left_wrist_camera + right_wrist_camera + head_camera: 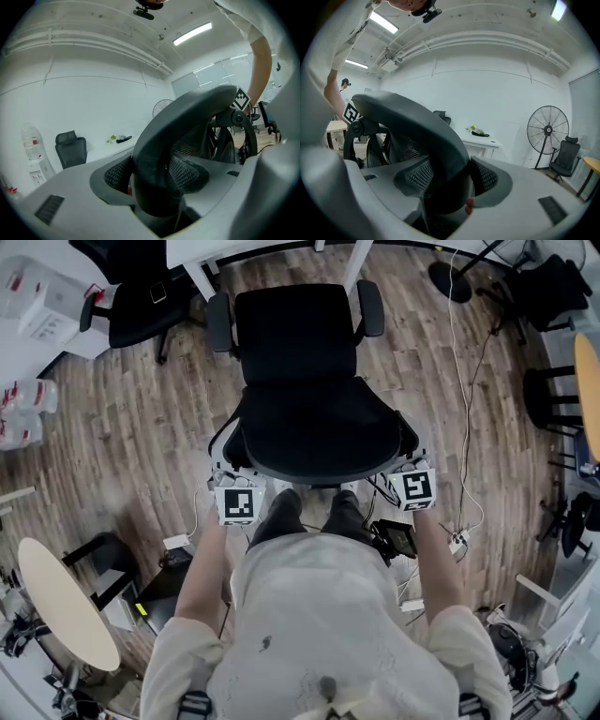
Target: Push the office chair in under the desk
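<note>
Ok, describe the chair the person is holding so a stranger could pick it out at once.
Find the white desk at the top of the head view. The office chair stands right before it on the wood floor, seat towards the desk. Unlike the other black chair off to the left, its backrest rim is clamped by the left gripper and right gripper.

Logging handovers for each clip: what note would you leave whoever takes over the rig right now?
Left gripper shut on the backrest rim, left side; right gripper shut on it, right side.
Office chair faces the desk, seat not yet under it.
Done: both grips taken.
Left: push the chair forward until the seat is under the desk.
</note>
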{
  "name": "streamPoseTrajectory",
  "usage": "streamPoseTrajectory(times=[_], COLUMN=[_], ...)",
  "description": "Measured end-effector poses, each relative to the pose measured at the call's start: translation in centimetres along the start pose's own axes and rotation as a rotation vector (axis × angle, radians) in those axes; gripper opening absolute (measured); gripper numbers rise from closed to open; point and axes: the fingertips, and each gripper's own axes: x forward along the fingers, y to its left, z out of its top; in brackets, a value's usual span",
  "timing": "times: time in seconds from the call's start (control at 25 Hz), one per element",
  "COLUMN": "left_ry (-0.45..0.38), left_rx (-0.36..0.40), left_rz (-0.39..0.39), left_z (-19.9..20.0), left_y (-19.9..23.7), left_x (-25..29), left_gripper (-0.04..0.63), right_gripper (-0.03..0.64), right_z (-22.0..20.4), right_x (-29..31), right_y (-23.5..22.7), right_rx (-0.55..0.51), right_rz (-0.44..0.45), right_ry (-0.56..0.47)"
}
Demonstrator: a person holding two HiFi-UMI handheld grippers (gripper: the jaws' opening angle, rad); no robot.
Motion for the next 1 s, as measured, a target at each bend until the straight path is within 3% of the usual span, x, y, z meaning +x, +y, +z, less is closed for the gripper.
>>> streamPoseTrajectory(times=[0.36,1.0], left_ry=[-0.020,-0.007], left_rx=[-0.003,-0.002], left_rz=[-0.020,-0.007], left_z=[0.2,0.4], left_y=[2.8,2.6], left_x=[2.5,5.1], left_gripper=[0.265,0.262], right_gripper=[0.253,0.252], right_z=[1.1,0.8], right_x=[2.7,4.2], right_y=[-0.5,-3.0], right_rx=[0.022,0.014], right_rz=[-0.011,-0.014], right_ry=[0.003,0.003])
